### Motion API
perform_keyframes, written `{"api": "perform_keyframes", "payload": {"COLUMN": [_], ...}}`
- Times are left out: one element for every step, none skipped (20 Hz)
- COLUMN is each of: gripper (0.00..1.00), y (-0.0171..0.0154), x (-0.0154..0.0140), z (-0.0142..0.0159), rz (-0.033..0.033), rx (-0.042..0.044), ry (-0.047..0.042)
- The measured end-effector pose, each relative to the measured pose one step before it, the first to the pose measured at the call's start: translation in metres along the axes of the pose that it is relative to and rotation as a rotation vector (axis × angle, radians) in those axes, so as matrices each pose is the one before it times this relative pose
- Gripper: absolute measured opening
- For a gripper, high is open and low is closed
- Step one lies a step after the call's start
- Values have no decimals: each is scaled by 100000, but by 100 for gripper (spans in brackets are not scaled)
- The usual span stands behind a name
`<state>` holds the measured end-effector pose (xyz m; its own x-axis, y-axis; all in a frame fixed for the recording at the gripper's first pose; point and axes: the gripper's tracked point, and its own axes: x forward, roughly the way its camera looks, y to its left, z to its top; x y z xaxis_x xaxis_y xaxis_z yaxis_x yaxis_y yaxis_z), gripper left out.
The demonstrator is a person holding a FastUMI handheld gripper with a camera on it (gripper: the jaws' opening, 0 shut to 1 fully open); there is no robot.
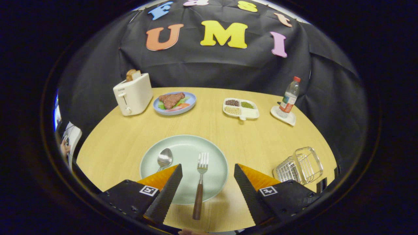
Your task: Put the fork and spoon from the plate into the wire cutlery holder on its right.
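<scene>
1. The claw (pixel 207 182) hangs wide apart, straddling the wooden-handled steel fork (pixel 200 186) on the pale green round plate (pixel 215 153), apparently aligned for pickup.
2. The steel spoon (pixel 164 158) lies left; the wire cutlery holder (pixel 298 168) waits right.

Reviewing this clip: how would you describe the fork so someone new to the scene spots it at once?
On the round wooden table, find the pale green plate nearest the open gripper. The brown-handled metal fork lies between its fingers, handle overhanging the rim. The all-metal spoon lies left, partly hidden behind one finger.
</scene>
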<state>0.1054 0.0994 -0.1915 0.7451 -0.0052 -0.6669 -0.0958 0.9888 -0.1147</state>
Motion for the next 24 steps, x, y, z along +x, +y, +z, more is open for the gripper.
{"api": "perform_keyframes", "payload": {"gripper": [96,96,95,94,94,94,94,92,87,80,72,65,59,55,51,47,43,28,24,16,9,4,1,1], "y": [593,181,365,171,67,44,150,-13,16,-27,101,-105,76,162,-110,217,289,288,44,269,23,-100,-4,-66], "x": [660,550,416,366,379,307,511,412,270,325,331,316,146,12,120,-222,454,-105,-61,144,-221,169,-375,98], "z": [-526,-389,-301,-434,-293,-264,-320,-459,-315,-179,-256,-595,-342,141,-8,-227,237,-158,47,131,-18,17,-150,-53], "rz": [762,-135,537,219,-99,179,500,-14,42,-105,392,-333,724,543,-327,549,1207,1258,-213,528,-336,-1033,-358,-514], "rx": [-1416,-787,-389,42,-5,223,504,813,1356,719,464,78,446,766,339,378,826,99,-722,-162,-226,189,-496,-125], "ry": [3500,3747,3091,2677,2635,2423,2470,2815,2345,1709,1766,2149,2222,-367,411,224,1153,464,138,-464,614,-328,387,-282]}}
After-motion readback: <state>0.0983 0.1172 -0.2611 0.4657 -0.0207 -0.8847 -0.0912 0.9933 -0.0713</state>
